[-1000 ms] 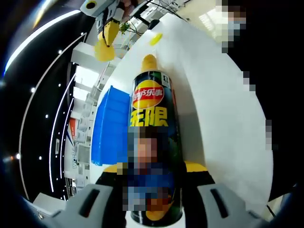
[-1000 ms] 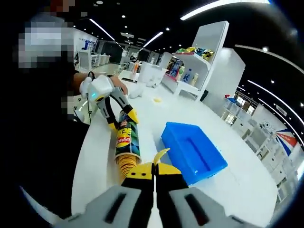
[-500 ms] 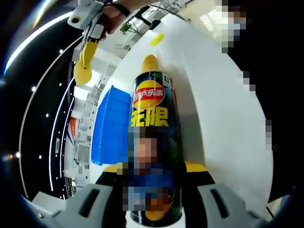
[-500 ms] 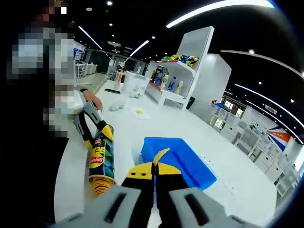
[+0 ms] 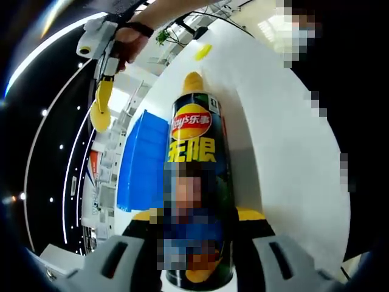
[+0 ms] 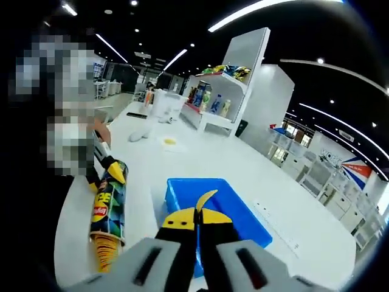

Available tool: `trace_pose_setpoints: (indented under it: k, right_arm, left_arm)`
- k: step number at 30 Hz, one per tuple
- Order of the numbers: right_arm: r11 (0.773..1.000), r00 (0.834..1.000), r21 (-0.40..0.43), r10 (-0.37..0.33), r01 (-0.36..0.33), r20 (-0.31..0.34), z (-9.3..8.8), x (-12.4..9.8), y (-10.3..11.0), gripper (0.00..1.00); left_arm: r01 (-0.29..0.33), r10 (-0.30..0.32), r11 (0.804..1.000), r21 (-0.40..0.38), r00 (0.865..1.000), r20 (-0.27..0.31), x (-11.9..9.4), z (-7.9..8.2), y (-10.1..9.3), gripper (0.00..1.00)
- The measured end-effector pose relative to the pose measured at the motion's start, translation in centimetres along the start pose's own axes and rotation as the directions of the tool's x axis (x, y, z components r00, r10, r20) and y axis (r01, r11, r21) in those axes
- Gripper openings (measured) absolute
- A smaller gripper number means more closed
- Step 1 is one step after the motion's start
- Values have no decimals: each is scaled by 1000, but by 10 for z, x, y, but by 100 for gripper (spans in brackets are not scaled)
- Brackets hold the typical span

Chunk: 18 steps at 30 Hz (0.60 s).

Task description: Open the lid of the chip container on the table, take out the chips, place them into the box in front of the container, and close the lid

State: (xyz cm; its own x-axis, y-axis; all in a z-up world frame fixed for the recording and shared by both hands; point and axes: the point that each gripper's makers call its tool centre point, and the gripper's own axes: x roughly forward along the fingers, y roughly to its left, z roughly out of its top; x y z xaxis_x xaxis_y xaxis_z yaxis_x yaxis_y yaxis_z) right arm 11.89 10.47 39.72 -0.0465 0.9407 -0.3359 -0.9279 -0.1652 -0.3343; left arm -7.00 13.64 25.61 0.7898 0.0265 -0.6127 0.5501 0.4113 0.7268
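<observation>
The dark chip can (image 5: 196,152) lies on its side on the white table (image 5: 285,152), gripped near its base by my left gripper (image 5: 197,214). A stack of chips (image 5: 192,81) pokes out of its open mouth. Its yellow lid (image 5: 202,51) lies farther off on the table. My right gripper (image 6: 196,216) is shut on a single curved chip (image 6: 205,198) and hovers over the blue box (image 6: 176,188). In the left gripper view that gripper (image 5: 104,85) hangs above the blue box (image 5: 141,161) with the chip (image 5: 100,112) in it. The can (image 6: 108,207) lies left of the box.
A person stands close at the table's side. White shelves with goods (image 6: 225,79) and more white tables stand behind. A white lump (image 6: 138,135) lies beyond the lid (image 6: 170,141). Bare tabletop stretches to the right of the box.
My right gripper has carried the chip away from the can's mouth and over the blue box. The can and my left gripper have stayed put.
</observation>
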Motion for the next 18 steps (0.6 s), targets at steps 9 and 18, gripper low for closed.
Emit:
trace_pose_setpoints:
  k: [9,18]
  right_arm:
    - [999,1000,37,-9,10,-20,-4,26,-25,1]
    - [998,998,59,10,-7,-56,-12,54,-38,1]
  left_arm:
    - [3,-3,1000,1,1000,-1,0,-1,1,44]
    - [2,-2,1000,0,1000,-4,-1,-2,2,44]
